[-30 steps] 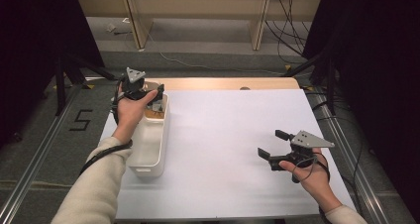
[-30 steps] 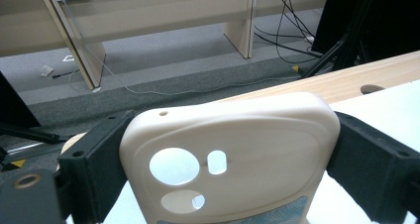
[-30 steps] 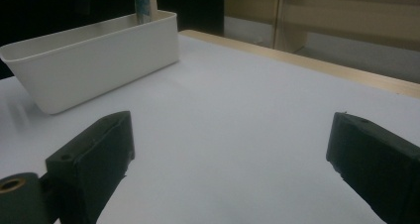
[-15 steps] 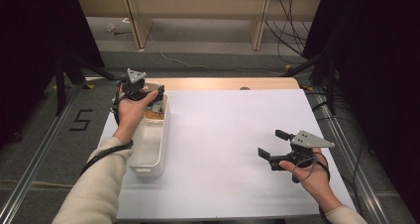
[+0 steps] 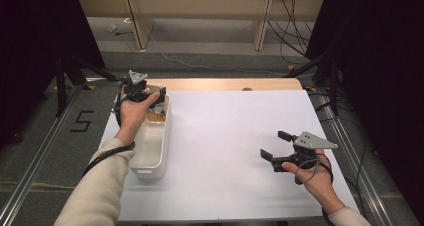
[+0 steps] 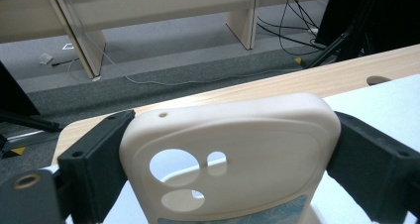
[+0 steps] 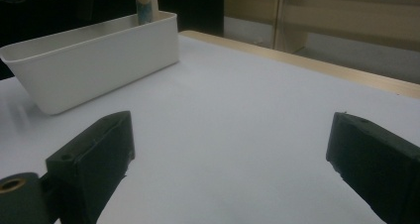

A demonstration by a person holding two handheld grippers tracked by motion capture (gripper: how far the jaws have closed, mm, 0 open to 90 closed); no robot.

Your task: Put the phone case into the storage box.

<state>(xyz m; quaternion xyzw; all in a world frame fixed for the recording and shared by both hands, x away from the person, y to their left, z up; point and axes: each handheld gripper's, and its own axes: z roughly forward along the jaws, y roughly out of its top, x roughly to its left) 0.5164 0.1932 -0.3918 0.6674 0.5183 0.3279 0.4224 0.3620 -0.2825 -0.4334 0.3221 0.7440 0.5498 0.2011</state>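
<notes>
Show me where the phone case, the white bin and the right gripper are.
phone case [image 6: 257,149]: left gripper view, middle of its back.
white bin [image 5: 156,158]: high view, its right wall.
right gripper [image 5: 275,145]: high view, midway between its fingertips.

looks like a lab recording setup, white-topped wooden table [image 5: 225,136] boxed in by black curtains [image 5: 370,61] left and right, loose cables [image 5: 290,21] on grey carpet at the far side, metal rails [image 5: 350,151] along the table, taped number 5 [image 5: 82,121] on the floor at left
</notes>
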